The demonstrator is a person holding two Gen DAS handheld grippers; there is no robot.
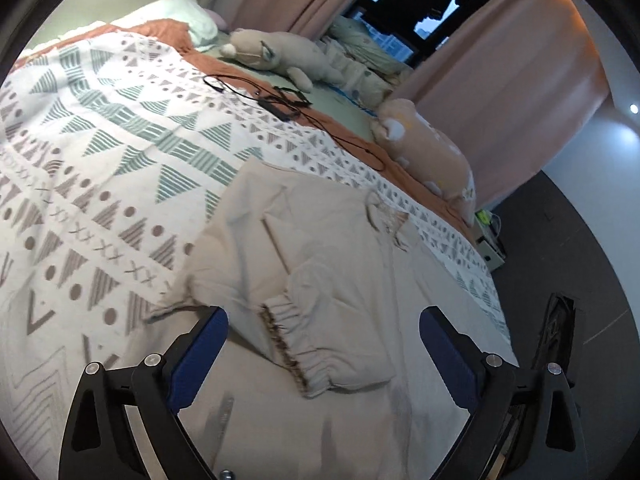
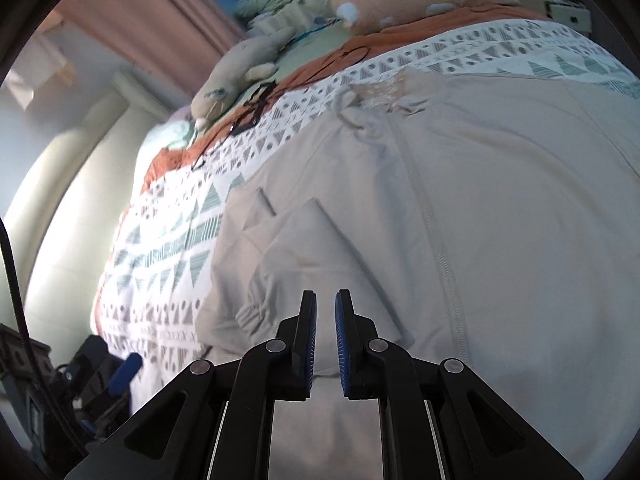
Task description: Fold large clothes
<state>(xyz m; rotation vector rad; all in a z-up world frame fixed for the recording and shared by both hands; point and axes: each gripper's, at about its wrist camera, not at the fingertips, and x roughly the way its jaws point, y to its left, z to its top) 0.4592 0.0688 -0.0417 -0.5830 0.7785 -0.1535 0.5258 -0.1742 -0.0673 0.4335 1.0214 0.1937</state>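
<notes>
Beige garment (image 1: 336, 248) lies spread on the patterned bedspread (image 1: 100, 128), sleeve cuff (image 1: 304, 344) folded onto the body, near the bed's edge by the dark floor (image 1: 560, 240). Left gripper (image 1: 323, 336) jaws wide, empty, above the cuff. Right gripper (image 2: 326, 332) narrowly parted, nothing between. Plush toys (image 1: 424, 144) and black cable (image 1: 276, 98) lie well beyond.

Two close, downward-tilted wrist views over one beige garment (image 1: 320, 248).

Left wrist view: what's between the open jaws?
The beige garment: its folded-in sleeve with the elastic cuff lies between the left gripper jaws, which stand wide and untouching. Seen in the left wrist view.
</notes>
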